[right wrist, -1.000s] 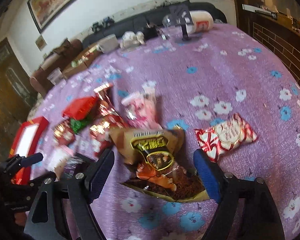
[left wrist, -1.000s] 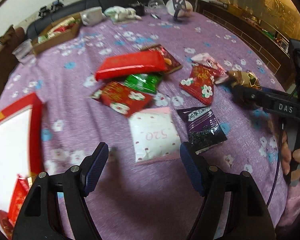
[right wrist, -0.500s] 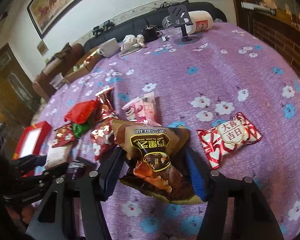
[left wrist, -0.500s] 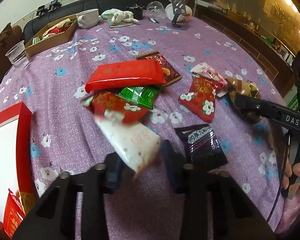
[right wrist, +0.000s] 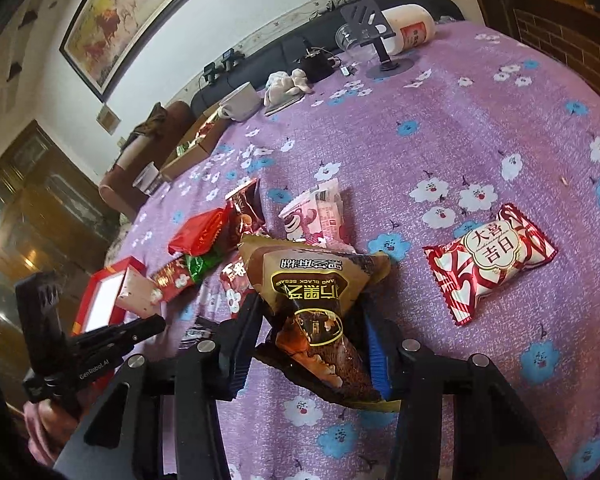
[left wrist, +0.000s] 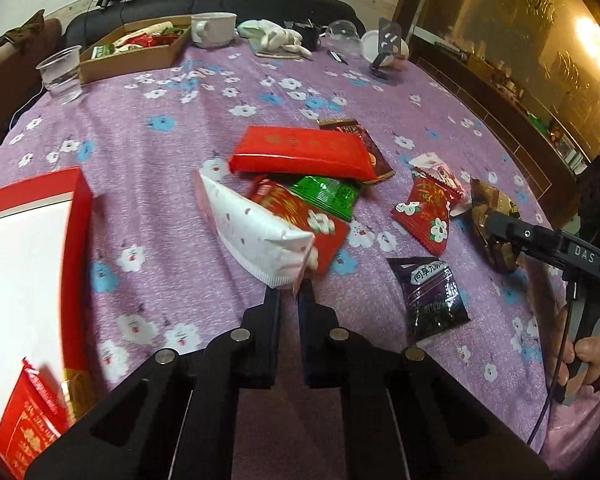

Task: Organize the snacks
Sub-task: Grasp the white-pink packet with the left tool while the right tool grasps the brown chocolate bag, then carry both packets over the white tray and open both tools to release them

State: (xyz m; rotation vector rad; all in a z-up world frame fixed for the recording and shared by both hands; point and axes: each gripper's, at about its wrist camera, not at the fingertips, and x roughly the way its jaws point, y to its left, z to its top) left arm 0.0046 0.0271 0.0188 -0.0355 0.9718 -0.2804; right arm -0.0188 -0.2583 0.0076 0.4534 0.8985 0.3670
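Note:
My left gripper [left wrist: 290,286] is shut on the edge of a white and pink snack packet [left wrist: 252,232] and holds it lifted above the purple flowered tablecloth [left wrist: 160,200]. A red box with a white inside [left wrist: 32,272] lies at the left. My right gripper [right wrist: 308,312] is shut on a brown black-sesame packet [right wrist: 312,300], raised off the cloth. A pile of packets lies mid-table: a long red one [left wrist: 300,152], a green one [left wrist: 324,194], a red flowered one [left wrist: 428,212] and a dark purple one [left wrist: 432,298].
A red and white heart packet [right wrist: 488,260] lies to the right of my right gripper, a pink bear packet [right wrist: 312,220] beyond it. At the far edge stand a cardboard tray [left wrist: 136,50], a plastic cup [left wrist: 60,74], a mug [left wrist: 214,28] and a phone stand [right wrist: 376,40].
My left gripper closed on the white and pink packet and lifted it off the cloth. My right gripper closed on the brown sesame packet and raised it.

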